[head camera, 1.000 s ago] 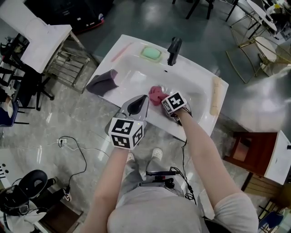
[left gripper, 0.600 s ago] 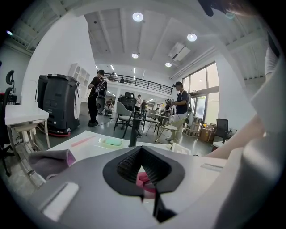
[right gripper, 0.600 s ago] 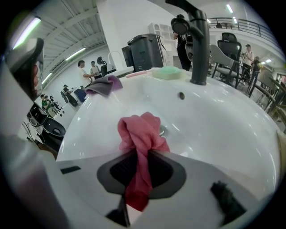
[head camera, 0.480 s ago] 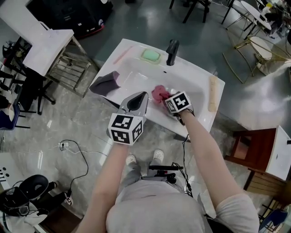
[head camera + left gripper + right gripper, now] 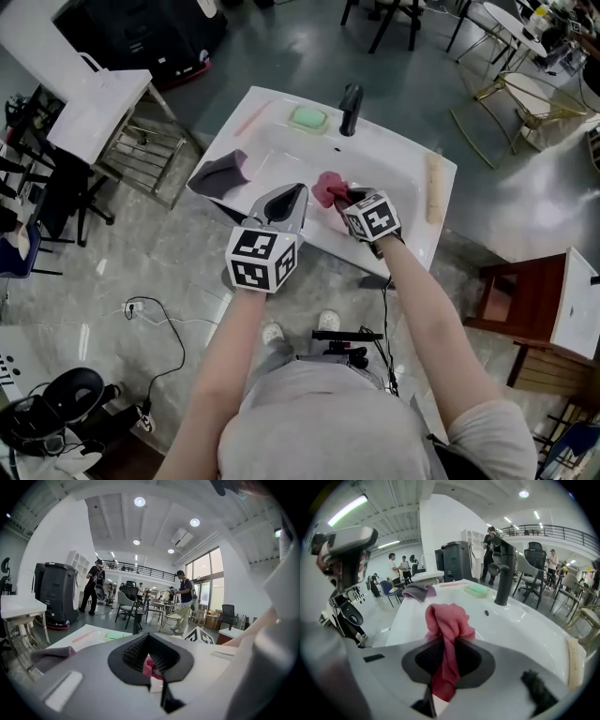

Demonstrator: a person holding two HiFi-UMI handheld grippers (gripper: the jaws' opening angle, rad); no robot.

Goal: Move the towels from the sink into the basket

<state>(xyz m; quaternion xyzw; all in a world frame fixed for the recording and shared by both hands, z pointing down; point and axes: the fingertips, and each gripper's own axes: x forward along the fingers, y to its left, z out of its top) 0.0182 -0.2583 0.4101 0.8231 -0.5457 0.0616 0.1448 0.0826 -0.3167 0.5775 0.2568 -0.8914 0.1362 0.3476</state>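
Observation:
A pink towel (image 5: 326,186) hangs bunched over the white sink (image 5: 281,155), and my right gripper (image 5: 345,197) is shut on it. In the right gripper view the pink towel (image 5: 447,620) runs down between the dark pads of the right gripper (image 5: 446,660), above the sink (image 5: 525,625). A grey-purple towel (image 5: 222,173) lies on the sink's left ledge, also visible as the grey towel (image 5: 417,591). My left gripper (image 5: 295,194) hovers at the sink's front edge, just left of the pink towel, jaws together and empty. Through its slit the left gripper (image 5: 152,663) shows only a sliver of pink beyond.
A black faucet (image 5: 351,108) stands at the sink's back, beside a green soap block (image 5: 308,117) and a pink stick (image 5: 251,117). A cream roll (image 5: 433,187) lies on the right ledge. A white table (image 5: 94,112) stands left, a wooden cabinet (image 5: 525,319) right, and a cable (image 5: 159,314) crosses the floor.
My right gripper has risen with the pink towel, lifting it out of the basin. The left gripper has come up a little beside it.

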